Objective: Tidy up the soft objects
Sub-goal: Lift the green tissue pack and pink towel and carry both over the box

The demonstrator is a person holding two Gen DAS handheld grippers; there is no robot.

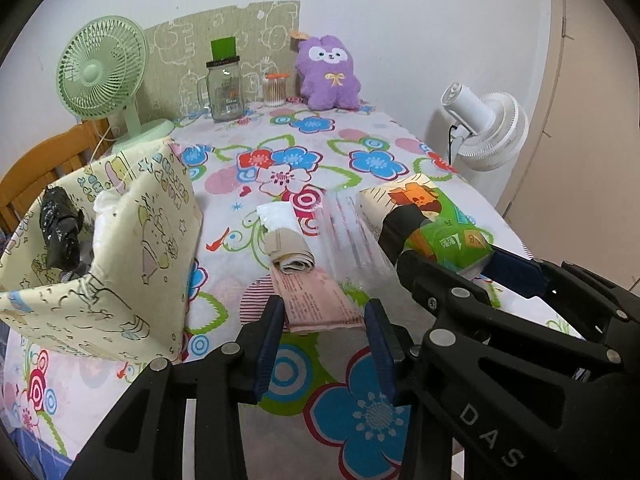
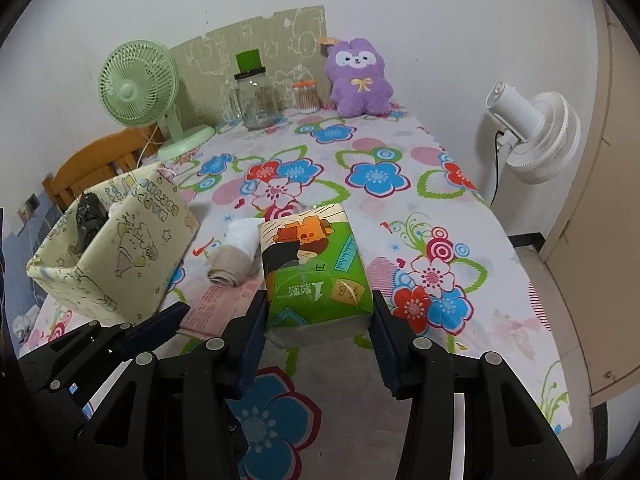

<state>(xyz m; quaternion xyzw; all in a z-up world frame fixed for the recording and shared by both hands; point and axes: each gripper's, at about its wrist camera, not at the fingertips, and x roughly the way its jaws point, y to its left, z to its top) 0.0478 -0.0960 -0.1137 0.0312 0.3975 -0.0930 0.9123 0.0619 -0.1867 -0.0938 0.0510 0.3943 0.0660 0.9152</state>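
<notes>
A green tissue pack is between my right gripper's fingers, which are shut on its sides; it also shows in the left wrist view with the right gripper around it. My left gripper is open, its fingers either side of a pink packet on the table. A rolled beige cloth and a white cloth lie beyond the packet. A cream fabric storage box stands to the left and holds a black bundle. A purple plush toy sits at the back.
The table has a flowered cloth. A green desk fan, a glass jar with handle and a small jar of swabs stand at the back. A white fan stands off the table's right edge. A wooden chair is at left.
</notes>
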